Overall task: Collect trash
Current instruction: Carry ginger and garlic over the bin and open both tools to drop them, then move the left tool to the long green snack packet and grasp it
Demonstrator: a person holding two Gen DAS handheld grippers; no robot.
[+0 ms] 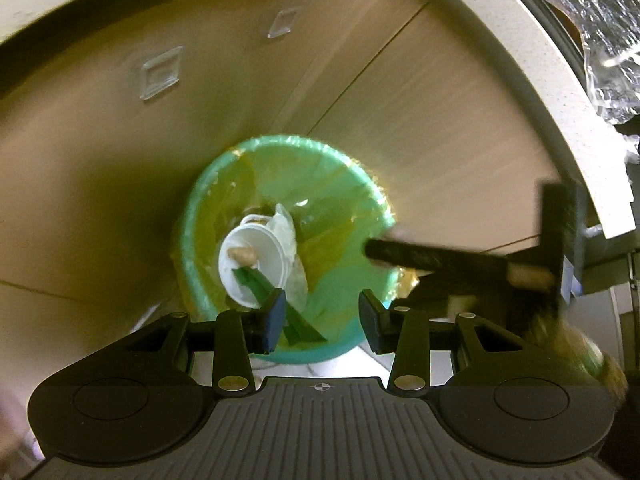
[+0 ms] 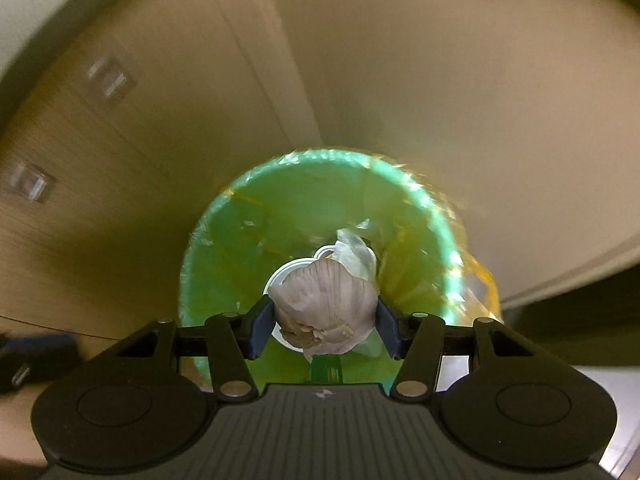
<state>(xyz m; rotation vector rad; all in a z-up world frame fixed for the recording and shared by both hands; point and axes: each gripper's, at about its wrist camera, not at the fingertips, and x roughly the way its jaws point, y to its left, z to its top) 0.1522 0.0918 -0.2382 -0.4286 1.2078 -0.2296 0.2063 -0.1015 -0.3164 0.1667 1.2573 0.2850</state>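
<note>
Pale wood cabinet doors point(image 1: 120, 208) fill the background of both views, with a light countertop edge point(image 1: 520, 60) curving above them. Below stands a green bin point(image 1: 360, 184) lined with a yellowish bag point(image 1: 336, 248), seen from straight above. Inside it lie a white cup point(image 1: 256, 260), a scrap of clear plastic film point(image 1: 286, 224) and a green strip point(image 1: 260, 280). The right gripper point(image 2: 325, 322) hangs over the bin's mouth, its blue pads clamped on either side of a garlic bulb point(image 2: 326, 300), which sits between them directly above the cup. The left gripper point(image 1: 322, 322) also hovers over the bin with its fingers apart and nothing between them; the right tool shows blurred at that view's right edge. The garlic bulb looks light and firm, with a dry papery skin that may flake or slip, so a hold across its widest part, as here, seems soundest; squeezing harder risks splitting the cloves apart. Judging by its place over the bin, the drop is the step in hand.
</note>
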